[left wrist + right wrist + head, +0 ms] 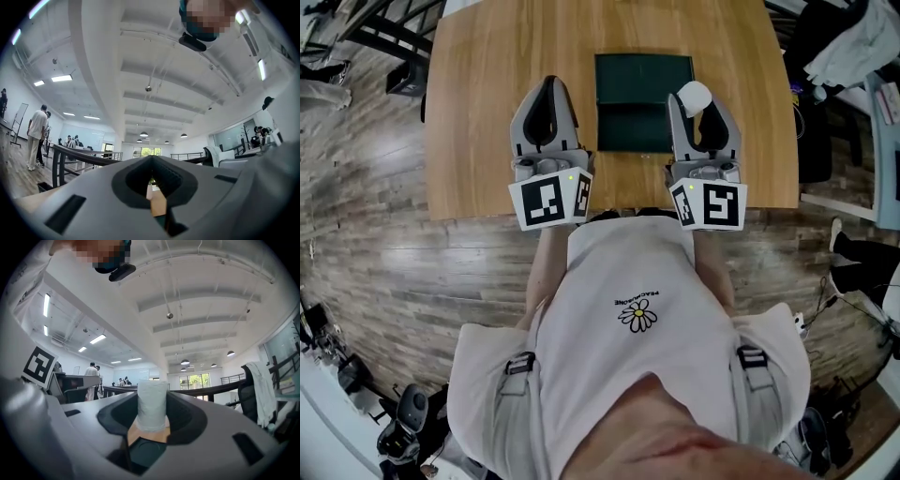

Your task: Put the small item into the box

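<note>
White and soft-looking, the small item (152,404) stands upright, pinched between the jaws of the right hand-held gripper (697,103). From where I stand it hangs about level with the right rim of the dark green box (642,80), which lies open on the wooden tabletop (506,47). The left hand-held gripper (549,86) sits just beside the box on its other side, jaws pressed together with nothing between them.

The step in hand looks like the carry to the box. To do it well, I would bring the right hand-held gripper leftward until the item is plainly over the open compartment and not the rim. Then lower it close to the floor of the box before the jaws part, so a light piece like this drops straight and does not bounce out. The left one is best kept clear.
</note>
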Motion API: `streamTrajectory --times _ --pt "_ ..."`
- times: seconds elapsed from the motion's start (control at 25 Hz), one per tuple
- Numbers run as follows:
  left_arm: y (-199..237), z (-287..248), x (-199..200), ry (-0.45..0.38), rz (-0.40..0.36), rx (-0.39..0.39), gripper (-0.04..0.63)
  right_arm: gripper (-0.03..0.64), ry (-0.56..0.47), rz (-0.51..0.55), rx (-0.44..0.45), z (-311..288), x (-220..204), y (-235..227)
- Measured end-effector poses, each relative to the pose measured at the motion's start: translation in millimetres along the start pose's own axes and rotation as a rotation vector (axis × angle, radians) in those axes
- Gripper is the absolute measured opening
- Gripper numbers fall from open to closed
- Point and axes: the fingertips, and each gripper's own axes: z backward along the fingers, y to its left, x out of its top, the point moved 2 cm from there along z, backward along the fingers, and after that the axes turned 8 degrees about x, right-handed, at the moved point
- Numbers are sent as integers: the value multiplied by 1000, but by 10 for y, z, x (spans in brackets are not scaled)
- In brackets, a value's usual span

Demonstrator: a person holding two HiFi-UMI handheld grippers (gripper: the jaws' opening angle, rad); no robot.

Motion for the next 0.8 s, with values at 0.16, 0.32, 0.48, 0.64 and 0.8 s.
streamTrajectory --times 0.16,0.32,0.48,0.64,0.8 --pt "19 -6 43 -5 -9 25 17 178 17 -1 28 -58 -14 -23" --pt "107 13 57 -15 -50 55 17 178 86 67 111 -218 -87 5" --pt "232 70 80 -19 -80 87 17 178 202 208 286 -429 -187 135" --pt "317 127 85 -18 -119 108 17 179 415 288 516 -561 -499 294" --pt "384 175 20 -3 -110 128 17 179 680 357 744 -513 -1133 393"
